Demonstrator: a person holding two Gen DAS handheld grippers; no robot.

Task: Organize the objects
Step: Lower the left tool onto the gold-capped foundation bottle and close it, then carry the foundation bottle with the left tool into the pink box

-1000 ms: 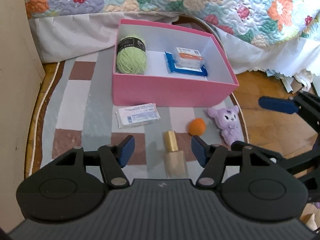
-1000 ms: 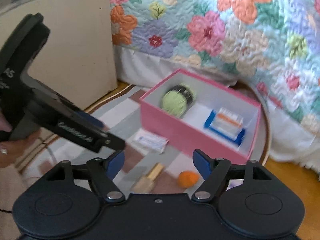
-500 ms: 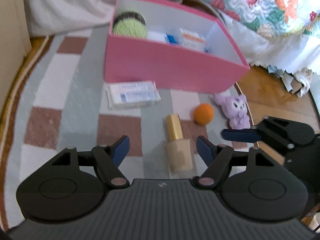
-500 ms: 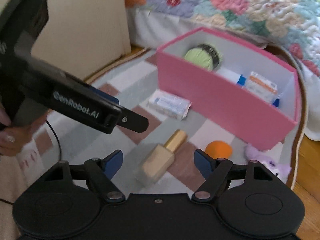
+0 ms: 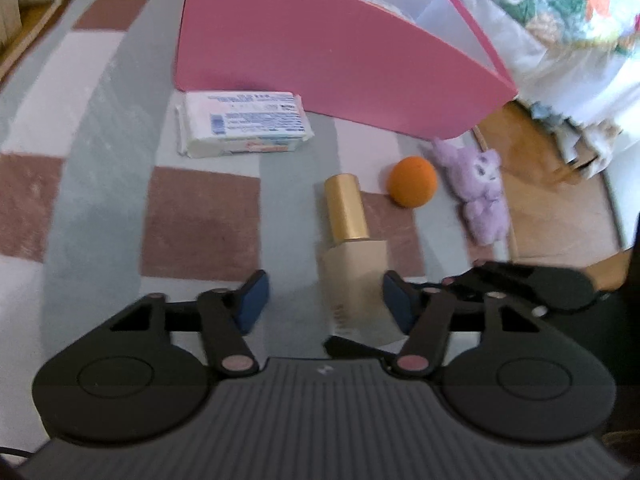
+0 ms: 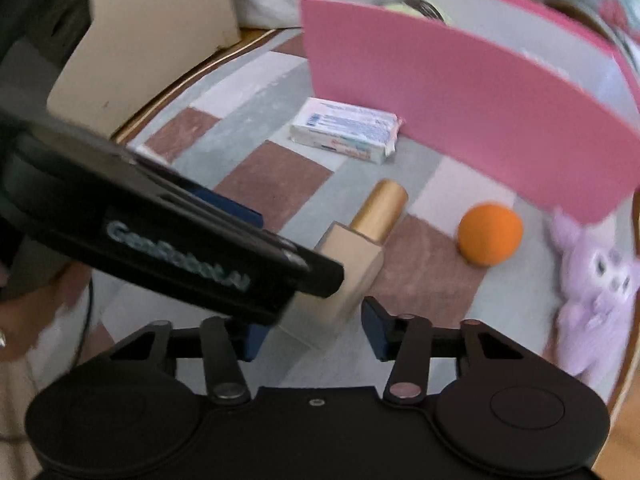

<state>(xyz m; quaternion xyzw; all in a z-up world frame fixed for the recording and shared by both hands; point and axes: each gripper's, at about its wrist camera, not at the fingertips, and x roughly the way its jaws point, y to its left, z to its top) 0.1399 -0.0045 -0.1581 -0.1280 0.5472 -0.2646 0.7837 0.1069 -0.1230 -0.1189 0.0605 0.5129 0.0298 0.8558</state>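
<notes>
Both grippers' jaws have just been closing, neither gripping: left gripper [image 5: 324, 300], right gripper [image 6: 316, 330] straddle the beige gold-capped bottle [image 5: 352, 256]. Pink cardboard box [image 5: 320, 60] at 12 o'clock holds some items; four remain on the rug.

The pink box [image 5: 320, 52] was cut off at the top of the left wrist view, and its front wall hid what lay inside. In the right wrist view only the top of the green yarn [image 6: 416, 7] peeked over it. The left gripper [image 6: 256, 280] hid the bottle's [image 6: 360, 252] bottom end. The purple bunny [image 6: 596, 292] looked blurry.
</notes>
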